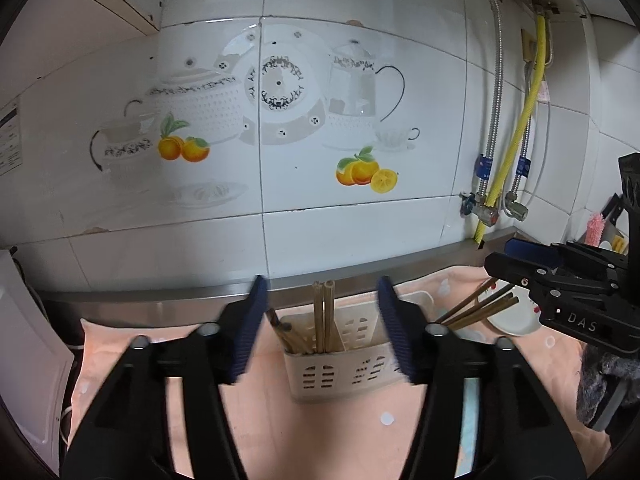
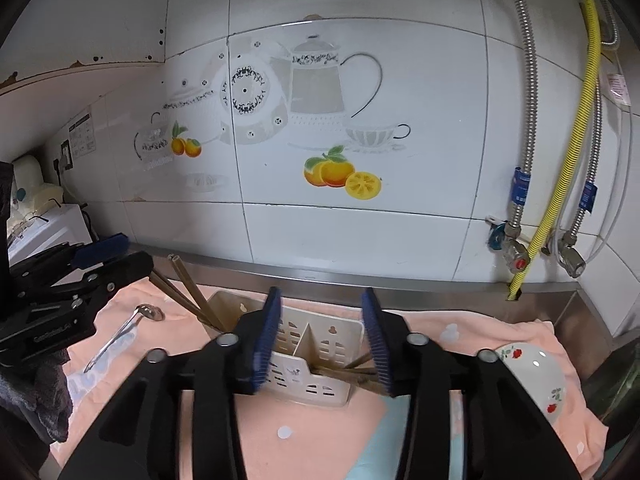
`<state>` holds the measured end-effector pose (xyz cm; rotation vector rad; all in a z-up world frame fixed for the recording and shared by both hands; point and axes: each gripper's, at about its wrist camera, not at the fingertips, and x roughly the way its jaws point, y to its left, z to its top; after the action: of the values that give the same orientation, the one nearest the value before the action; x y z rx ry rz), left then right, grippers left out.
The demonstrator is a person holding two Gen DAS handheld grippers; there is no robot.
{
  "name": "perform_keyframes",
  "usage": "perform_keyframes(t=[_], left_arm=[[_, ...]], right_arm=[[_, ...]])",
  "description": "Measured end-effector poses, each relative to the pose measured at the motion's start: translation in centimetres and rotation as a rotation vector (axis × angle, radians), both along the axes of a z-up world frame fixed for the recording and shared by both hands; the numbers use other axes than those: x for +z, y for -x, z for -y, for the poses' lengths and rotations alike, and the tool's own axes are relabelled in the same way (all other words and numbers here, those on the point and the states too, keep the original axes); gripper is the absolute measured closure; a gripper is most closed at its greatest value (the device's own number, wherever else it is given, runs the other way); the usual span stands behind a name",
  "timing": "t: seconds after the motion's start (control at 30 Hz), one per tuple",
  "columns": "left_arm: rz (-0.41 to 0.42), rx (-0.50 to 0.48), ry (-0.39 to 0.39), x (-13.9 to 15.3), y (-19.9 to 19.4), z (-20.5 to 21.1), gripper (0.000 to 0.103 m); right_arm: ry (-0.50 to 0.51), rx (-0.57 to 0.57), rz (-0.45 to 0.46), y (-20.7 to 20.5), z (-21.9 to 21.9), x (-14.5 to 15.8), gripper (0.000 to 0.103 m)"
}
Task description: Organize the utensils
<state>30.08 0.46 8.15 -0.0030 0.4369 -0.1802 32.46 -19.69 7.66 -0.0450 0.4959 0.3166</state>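
**Q:** At the lower middle of both wrist views, what stands there?

**R:** A cream slotted utensil holder (image 1: 340, 356) on a peach towel (image 1: 280, 412) that covers the steel table (image 1: 160, 300). In the left wrist view a bunch of wooden chopsticks (image 1: 323, 316) stands upright in its left compartment, between the blue pads.

**Q:** And the left tool?

**R:** The left tool (image 1: 322, 328) has its jaws well apart, with nothing pressed between them; the chopsticks and holder lie beyond the tips. The pads look blurred.

**Q:** The right one?

**R:** The right tool (image 2: 322, 340) is open too, its jaws narrower than the left's. The holder (image 2: 308, 364) shows through the gap, and more brown chopsticks (image 2: 356, 372) lean out of its right compartment behind the right pad. I cannot tell whether the pad touches them, but they are not clamped.

**Q:** Anything else on the towel?

**R:** At the left of the right wrist view, a metal spoon (image 2: 120, 332) lies flat, just below the other tool. At the lower right, a white bowl (image 2: 536, 376) with red flowers sits beside the right finger. Behind everything is the white tiled wall (image 2: 360, 232) with a teapot and orange print.
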Motion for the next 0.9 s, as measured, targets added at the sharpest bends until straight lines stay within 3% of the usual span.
perform_keyframes(t=[0.17, 0.43, 0.9], left_arm=[[0.002, 0.021, 0.003, 0.0, 1.4, -0.6, 0.027], [0.002, 0.047, 0.014, -0.4, 4.3, -1.8, 0.009], [-0.017, 0.075, 0.046, -2.4, 9.6, -3.7, 0.005]], right_arm=[[0.000, 0.001, 0.007, 1.5, 0.4, 0.0, 0.053], [-0.002, 0.006, 0.012, 4.4, 0.5, -0.3, 0.034], [0.037, 0.013, 0.014, 10.4, 0.4, -3.0, 0.013]])
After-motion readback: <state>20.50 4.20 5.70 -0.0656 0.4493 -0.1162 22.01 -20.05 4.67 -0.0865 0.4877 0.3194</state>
